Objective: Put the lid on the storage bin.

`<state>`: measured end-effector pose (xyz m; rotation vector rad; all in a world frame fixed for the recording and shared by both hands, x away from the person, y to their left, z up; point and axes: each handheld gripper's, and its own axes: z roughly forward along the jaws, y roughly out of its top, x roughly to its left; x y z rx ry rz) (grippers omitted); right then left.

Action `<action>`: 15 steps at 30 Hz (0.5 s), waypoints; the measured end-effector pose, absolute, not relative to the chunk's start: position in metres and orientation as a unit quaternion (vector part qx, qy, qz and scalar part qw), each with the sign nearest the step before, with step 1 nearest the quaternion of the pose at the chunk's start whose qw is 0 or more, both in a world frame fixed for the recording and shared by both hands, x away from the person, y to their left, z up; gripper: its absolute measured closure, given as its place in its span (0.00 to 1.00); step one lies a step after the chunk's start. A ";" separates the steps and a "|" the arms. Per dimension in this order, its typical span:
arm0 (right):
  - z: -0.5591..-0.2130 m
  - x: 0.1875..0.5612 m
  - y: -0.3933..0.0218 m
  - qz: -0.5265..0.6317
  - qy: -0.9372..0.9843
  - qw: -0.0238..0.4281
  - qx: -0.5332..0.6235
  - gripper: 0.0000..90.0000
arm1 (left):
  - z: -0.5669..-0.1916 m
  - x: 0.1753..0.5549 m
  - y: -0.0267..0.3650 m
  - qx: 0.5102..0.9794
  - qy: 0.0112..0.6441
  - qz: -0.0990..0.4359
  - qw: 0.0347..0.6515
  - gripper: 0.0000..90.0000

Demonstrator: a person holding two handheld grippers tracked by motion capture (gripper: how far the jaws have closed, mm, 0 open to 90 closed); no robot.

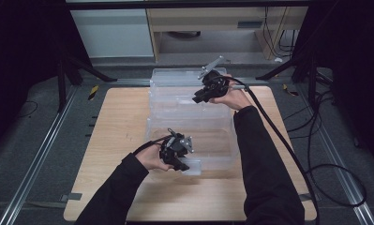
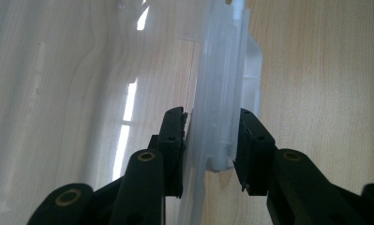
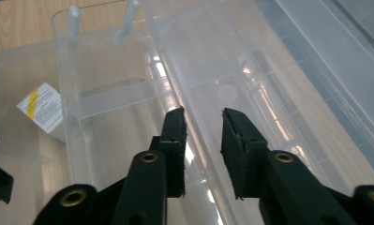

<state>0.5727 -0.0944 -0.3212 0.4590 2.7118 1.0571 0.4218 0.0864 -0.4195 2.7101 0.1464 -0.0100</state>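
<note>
Several clear plastic bins stand on the wooden table (image 1: 123, 136), nested and stepped away from me. My left gripper (image 1: 180, 164) is at the front of the nearest bin (image 1: 222, 140). In the left gripper view its jaws (image 2: 212, 114) are shut on that bin's thick front rim (image 2: 217, 70), one pad against each side. My right gripper (image 1: 197, 99) hovers at the rim of the farther bins (image 1: 175, 79). In the right gripper view it (image 3: 204, 114) straddles a thin clear rim (image 3: 166, 56), and a gap shows beside the pads. A white and yellow label (image 3: 40, 107) is stuck to one bin wall.
A black cable (image 1: 287, 145) trails from the right gripper off the table's right edge. Dark stand legs (image 1: 77, 70) and a light cabinet (image 1: 114, 33) are beyond the far edge. Bare wood lies left of and in front of the bins.
</note>
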 end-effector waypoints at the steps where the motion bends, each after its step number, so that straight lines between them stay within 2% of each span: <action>1: -0.320 0.573 -0.093 0.351 0.919 0.094 0.153 0.83 | -0.419 0.422 0.086 0.976 0.052 -0.002 0.212 0.74; 4: -0.316 0.573 -0.087 0.329 0.928 0.091 0.148 0.86 | -0.420 0.422 0.086 0.975 0.058 -0.004 0.213 0.74; 15: -0.309 0.574 -0.080 0.293 0.942 0.079 0.147 0.91 | -0.419 0.422 0.085 0.976 0.063 -0.005 0.209 0.74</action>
